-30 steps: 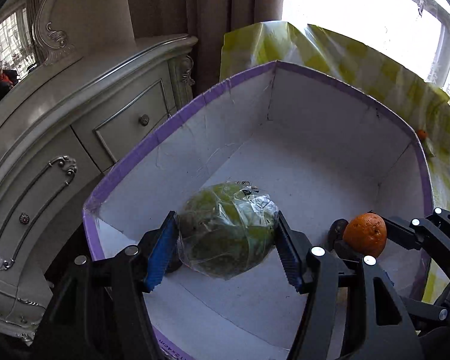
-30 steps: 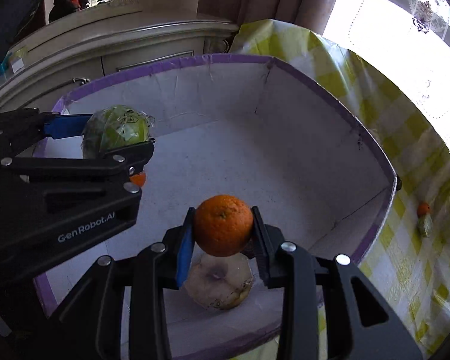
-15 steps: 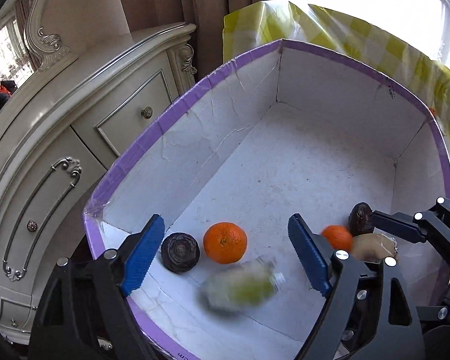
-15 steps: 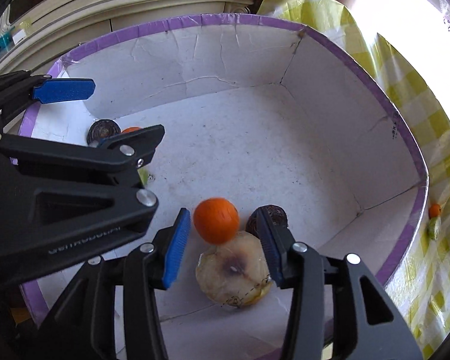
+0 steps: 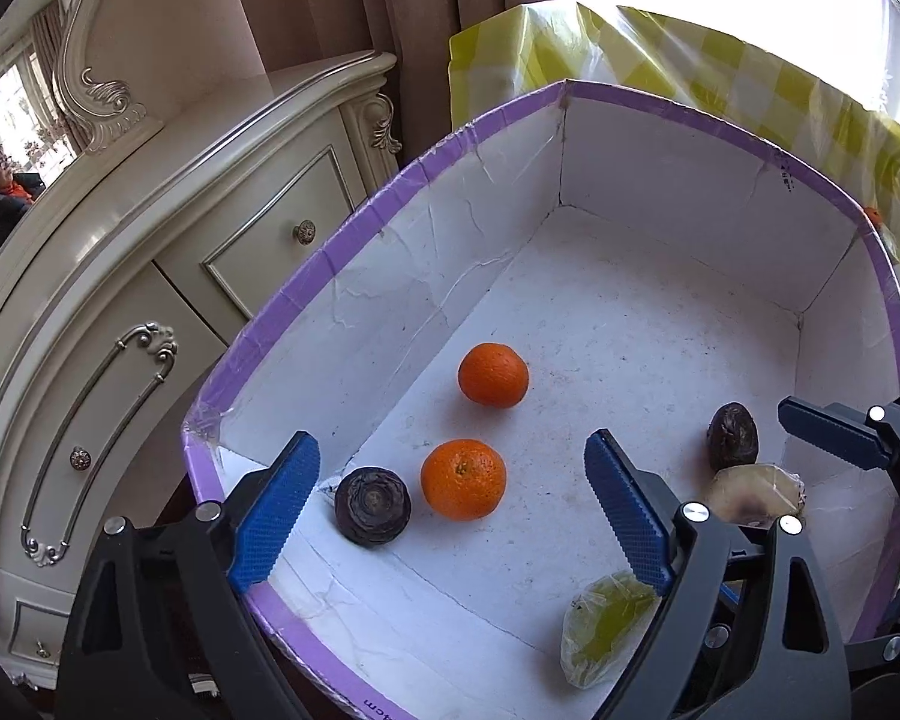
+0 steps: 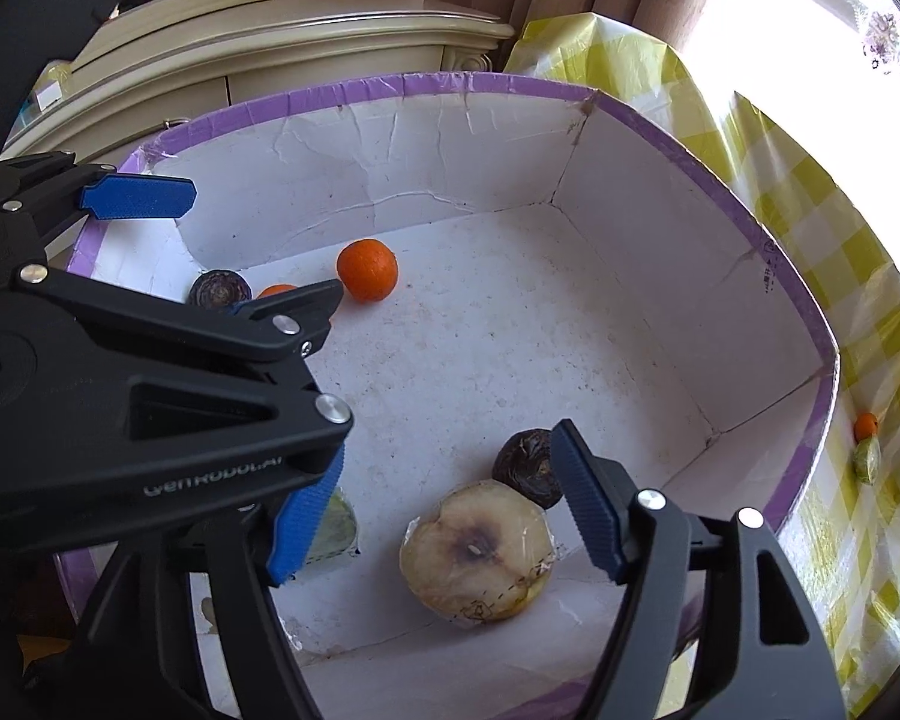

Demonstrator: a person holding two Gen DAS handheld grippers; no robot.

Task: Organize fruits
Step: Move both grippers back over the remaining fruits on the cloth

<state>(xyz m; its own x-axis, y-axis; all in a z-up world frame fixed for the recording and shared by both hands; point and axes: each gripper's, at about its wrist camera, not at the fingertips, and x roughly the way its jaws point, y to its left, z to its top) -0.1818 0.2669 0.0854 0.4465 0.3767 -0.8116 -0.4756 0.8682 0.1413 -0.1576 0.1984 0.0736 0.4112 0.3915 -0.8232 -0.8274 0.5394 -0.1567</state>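
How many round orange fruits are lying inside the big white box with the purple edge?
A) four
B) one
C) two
C: the left wrist view shows two oranges on the floor of the box, one orange farther in and another orange beside a dark fruit.

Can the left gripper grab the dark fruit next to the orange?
Probably yes. The left gripper is open, and the dark fruit lies uncovered on the box floor between its fingers, beside the orange. Nothing blocks it.
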